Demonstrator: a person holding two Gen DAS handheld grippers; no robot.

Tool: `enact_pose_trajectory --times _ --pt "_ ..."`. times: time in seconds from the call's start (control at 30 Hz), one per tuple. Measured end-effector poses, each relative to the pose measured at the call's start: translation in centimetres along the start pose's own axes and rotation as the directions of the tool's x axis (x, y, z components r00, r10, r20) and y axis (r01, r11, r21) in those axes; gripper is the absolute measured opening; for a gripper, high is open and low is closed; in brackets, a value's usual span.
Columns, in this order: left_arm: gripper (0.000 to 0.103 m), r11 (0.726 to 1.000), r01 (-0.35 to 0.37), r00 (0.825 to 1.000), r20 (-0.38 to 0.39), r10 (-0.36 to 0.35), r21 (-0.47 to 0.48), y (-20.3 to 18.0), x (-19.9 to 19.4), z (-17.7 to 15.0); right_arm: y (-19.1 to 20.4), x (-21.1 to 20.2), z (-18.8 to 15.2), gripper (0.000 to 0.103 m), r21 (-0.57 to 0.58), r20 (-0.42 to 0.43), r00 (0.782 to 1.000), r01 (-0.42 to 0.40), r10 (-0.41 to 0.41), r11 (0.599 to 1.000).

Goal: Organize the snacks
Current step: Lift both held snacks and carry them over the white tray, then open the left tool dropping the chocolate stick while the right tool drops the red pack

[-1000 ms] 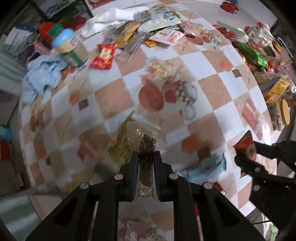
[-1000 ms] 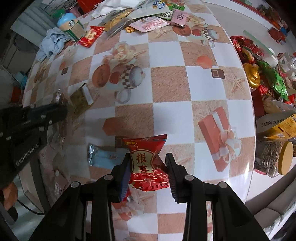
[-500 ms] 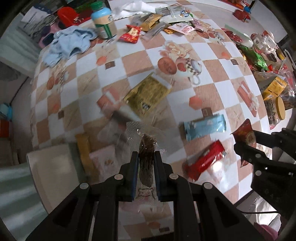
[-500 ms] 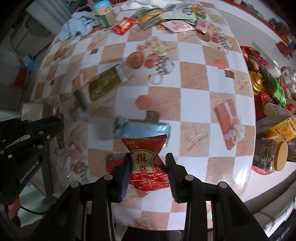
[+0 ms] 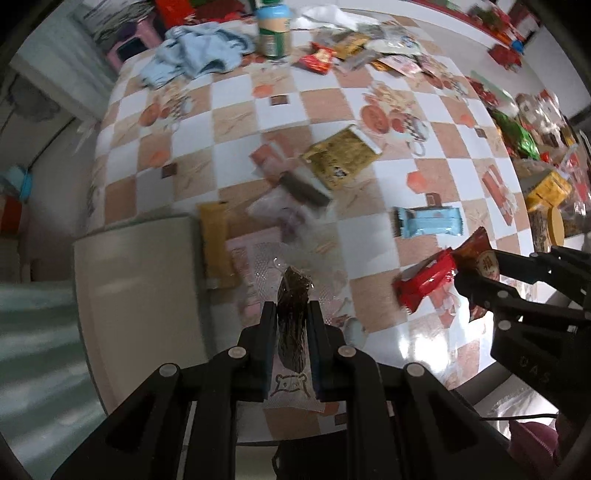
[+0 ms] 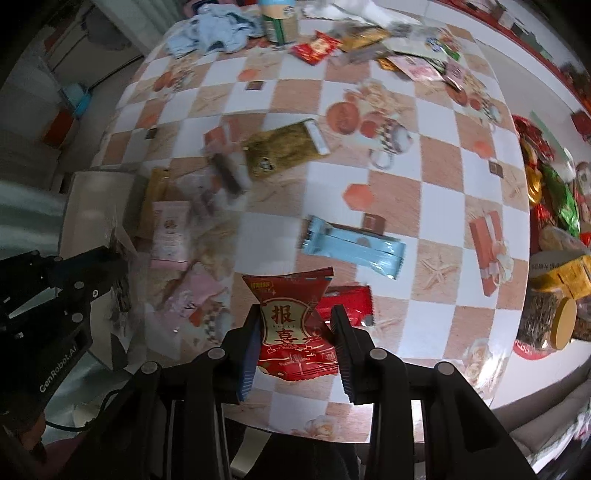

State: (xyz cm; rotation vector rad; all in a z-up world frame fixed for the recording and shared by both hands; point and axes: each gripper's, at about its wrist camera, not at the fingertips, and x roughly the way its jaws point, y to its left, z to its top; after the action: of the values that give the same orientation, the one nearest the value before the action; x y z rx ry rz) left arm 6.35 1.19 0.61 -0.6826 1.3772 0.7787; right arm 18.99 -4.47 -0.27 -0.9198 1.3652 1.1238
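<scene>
My left gripper (image 5: pixel 291 310) is shut on a clear packet with a dark brown snack (image 5: pixel 291 325), held above the table's near edge. My right gripper (image 6: pixel 293 317) is shut on a red candy packet with gold characters (image 6: pixel 291 328); it also shows in the left wrist view (image 5: pixel 478 258). On the checkered table (image 6: pixel 436 206) lie a light blue bar (image 6: pixel 354 247), a red bar (image 6: pixel 347 301), a gold-brown packet (image 6: pixel 282 149), a pink packet (image 6: pixel 170 232), a yellow bar (image 5: pixel 216 243) and a dark bar (image 5: pixel 304 188).
A beige box (image 5: pixel 136 295) stands at the table's left edge. At the far edge are a jar (image 5: pixel 273 31), a blue cloth (image 5: pixel 195 51) and a heap of packets (image 5: pixel 354 48). More snacks and a lidded jar (image 6: pixel 554 321) crowd the right side.
Both grippers have pulled back toward the table's near edge with their packets still held. More of the table, the near snacks and the beige box have come into view.
</scene>
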Motion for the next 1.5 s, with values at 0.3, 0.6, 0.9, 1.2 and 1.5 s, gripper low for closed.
enact_pose_trajectory --times 0.3,0.6,0.9,1.2,1.5 --pt "0.018 0.995 0.001 0.999 0.042 0.004 -0.104 4.9 -1.4 -1.8 4.7 -0.4 1.4 0.038 -0.098 0.011 1.000 0.002 -0.001 0.995" --pt "0.018 0.963 -0.012 0.998 0.050 0.027 -0.269 11.1 -1.9 -4.7 11.8 0.3 3.1 0.038 -0.254 -0.007 1.000 -0.011 0.010 0.967" --pt "0.018 0.889 -0.054 0.998 -0.002 0.059 -0.455 18.6 -0.6 -10.0 20.8 2.9 3.4 0.038 -0.418 -0.068 0.996 -0.073 0.049 0.906" --pt "0.018 0.857 -0.092 0.994 -0.103 0.046 -0.508 21.2 3.4 -14.4 26.9 7.2 1.8 0.038 -0.491 -0.159 0.986 -0.126 0.054 0.862" --pt "0.019 0.861 -0.055 0.995 -0.097 0.007 -0.506 21.4 5.1 -14.8 28.7 9.2 1.4 0.042 -0.495 -0.217 0.974 -0.168 0.066 0.852"
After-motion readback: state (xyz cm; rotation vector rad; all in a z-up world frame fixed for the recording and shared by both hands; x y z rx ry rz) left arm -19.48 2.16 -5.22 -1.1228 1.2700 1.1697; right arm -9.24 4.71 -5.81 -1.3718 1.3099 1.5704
